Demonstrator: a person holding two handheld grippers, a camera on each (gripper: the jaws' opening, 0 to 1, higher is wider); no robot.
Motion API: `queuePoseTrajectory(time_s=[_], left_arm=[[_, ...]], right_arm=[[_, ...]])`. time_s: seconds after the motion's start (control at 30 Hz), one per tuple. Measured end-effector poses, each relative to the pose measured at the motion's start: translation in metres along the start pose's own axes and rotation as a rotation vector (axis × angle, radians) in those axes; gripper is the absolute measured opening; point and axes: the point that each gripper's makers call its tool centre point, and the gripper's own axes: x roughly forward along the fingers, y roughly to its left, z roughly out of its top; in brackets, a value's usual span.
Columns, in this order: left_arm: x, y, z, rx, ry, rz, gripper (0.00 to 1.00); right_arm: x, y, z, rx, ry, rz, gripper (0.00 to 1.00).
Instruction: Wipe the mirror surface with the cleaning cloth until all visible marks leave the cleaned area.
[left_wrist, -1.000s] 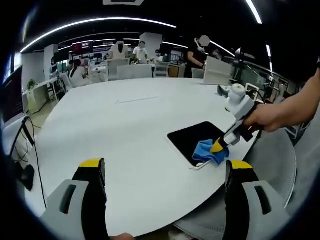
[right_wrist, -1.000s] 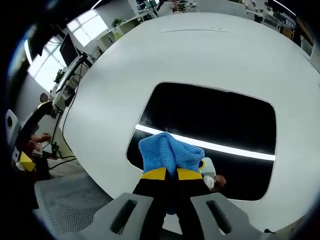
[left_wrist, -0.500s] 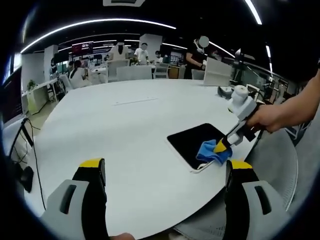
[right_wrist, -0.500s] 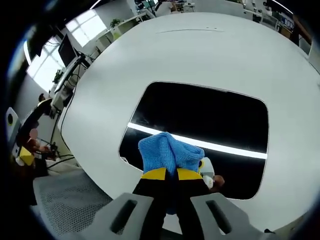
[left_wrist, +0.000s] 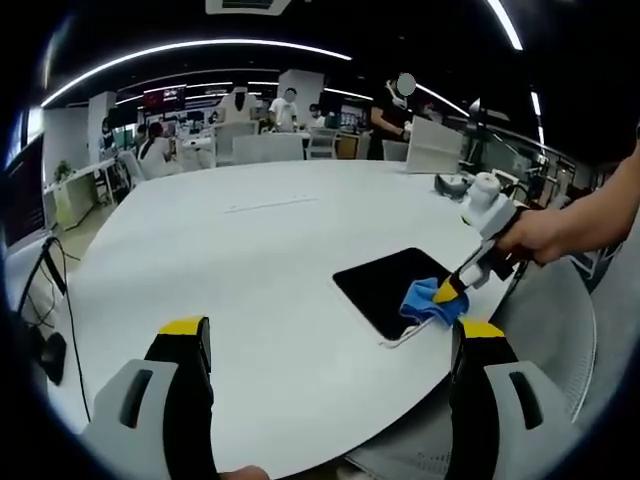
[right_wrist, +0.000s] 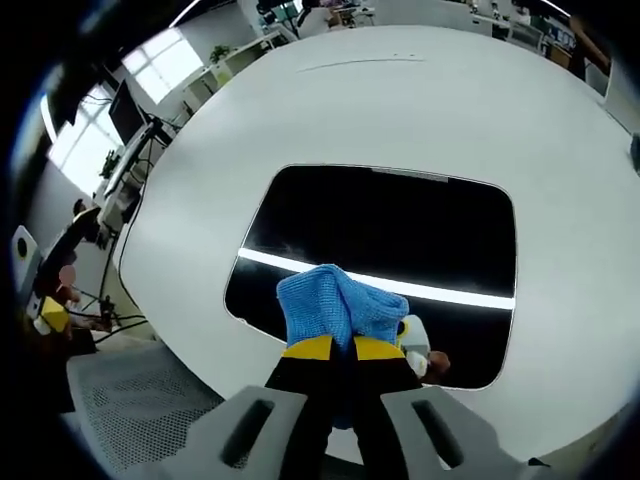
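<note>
A dark rectangular mirror (right_wrist: 380, 240) with rounded corners lies flat on the round white table (right_wrist: 420, 110); a bright light strip reflects across it. My right gripper (right_wrist: 335, 350) is shut on a blue cleaning cloth (right_wrist: 335, 305), which rests on the mirror's near part. In the left gripper view the mirror (left_wrist: 385, 283) lies at the table's right edge, with the right gripper (left_wrist: 450, 293) pressing the cloth (left_wrist: 430, 305) onto its near right corner. My left gripper (left_wrist: 330, 335) stands open over the table's near edge, well left of the mirror, holding nothing.
A person's hand (left_wrist: 545, 235) holds the right gripper. A grey mesh chair (right_wrist: 140, 410) stands beside the table edge. Desks, monitors and several people (left_wrist: 285, 105) fill the office behind the table. A cable (left_wrist: 65, 300) hangs at the table's left.
The right gripper and cloth have slid a little right along the mirror's near edge. The left gripper has stayed put.
</note>
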Motion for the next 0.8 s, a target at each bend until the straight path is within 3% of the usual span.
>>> queuePoseTrajectory(time_s=[0.6, 0.8], left_arm=[[0.007, -0.003, -0.001, -0.004, 0.005, -0.015, 0.99], [0.007, -0.004, -0.002, -0.006, 0.007, -0.016, 0.99]], right_arm=[[-0.002, -0.007, 0.000, 0.024, 0.010, -0.015, 0.00], [0.002, -0.011, 0.010, -0.006, 0.001, -0.027, 0.00]])
